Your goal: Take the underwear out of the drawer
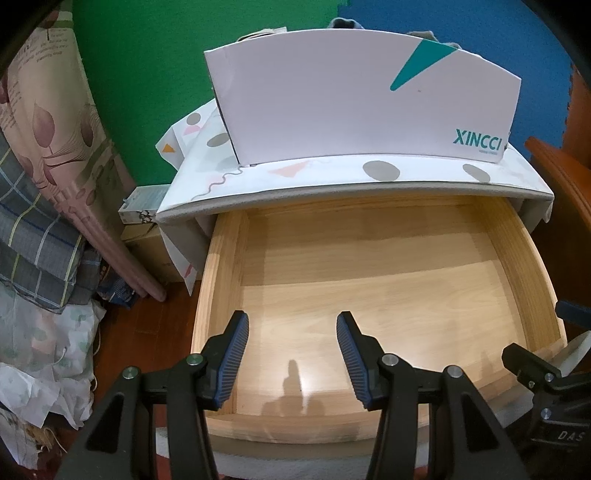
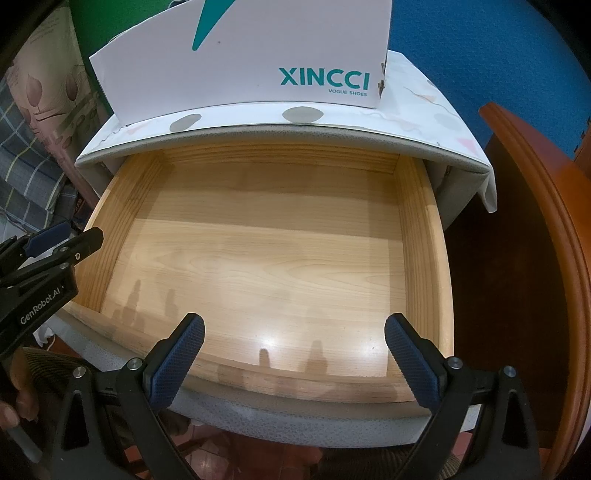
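Note:
The wooden drawer (image 1: pixel 221 266) is pulled out, and its light wood floor is bare in both views; it also shows in the right wrist view (image 2: pixel 428 236). No underwear is visible in it. My left gripper (image 1: pixel 292 325) is open and empty, hovering over the drawer's front part. My right gripper (image 2: pixel 294 326) is open and empty above the drawer's front edge. The left gripper also shows at the left edge of the right wrist view (image 2: pixel 62 240). Grey cloth (image 1: pixel 347 23) peeks over the shoe box on top.
A white XINCCI shoe box (image 1: pixel 332 103) stands on the cabinet top, which has a patterned cover (image 1: pixel 380 171). Bedding and bags (image 1: pixel 44 236) lie to the left. A reddish wooden furniture piece (image 2: pixel 546 258) stands to the right. Green and blue walls are behind.

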A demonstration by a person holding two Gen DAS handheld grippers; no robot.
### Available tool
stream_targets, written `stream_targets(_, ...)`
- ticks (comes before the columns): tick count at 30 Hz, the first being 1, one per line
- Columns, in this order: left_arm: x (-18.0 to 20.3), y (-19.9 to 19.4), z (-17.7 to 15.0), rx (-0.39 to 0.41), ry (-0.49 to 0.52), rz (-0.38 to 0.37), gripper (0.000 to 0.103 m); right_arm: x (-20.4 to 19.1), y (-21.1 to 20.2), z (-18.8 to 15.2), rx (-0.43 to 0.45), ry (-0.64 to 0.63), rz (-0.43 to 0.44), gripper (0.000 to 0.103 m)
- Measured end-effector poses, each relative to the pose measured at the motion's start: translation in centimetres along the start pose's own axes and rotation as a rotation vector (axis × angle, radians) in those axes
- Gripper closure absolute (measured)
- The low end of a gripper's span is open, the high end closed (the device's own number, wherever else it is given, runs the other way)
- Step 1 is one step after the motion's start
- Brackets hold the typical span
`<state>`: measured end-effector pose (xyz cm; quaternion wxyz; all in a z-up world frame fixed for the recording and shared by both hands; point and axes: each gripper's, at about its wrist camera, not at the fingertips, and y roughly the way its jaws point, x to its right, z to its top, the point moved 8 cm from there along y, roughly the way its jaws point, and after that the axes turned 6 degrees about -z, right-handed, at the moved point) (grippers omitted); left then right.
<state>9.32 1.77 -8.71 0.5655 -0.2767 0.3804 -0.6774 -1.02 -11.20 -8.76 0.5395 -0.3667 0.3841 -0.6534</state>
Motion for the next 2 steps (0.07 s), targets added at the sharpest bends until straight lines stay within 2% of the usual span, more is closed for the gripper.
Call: stream_targets(2,0.07,-0.04,-0.01,-0.001,0.004,-0.001,0.052,-0.02,0.01,0.00,0.001,0.000,-0.001,0.006)
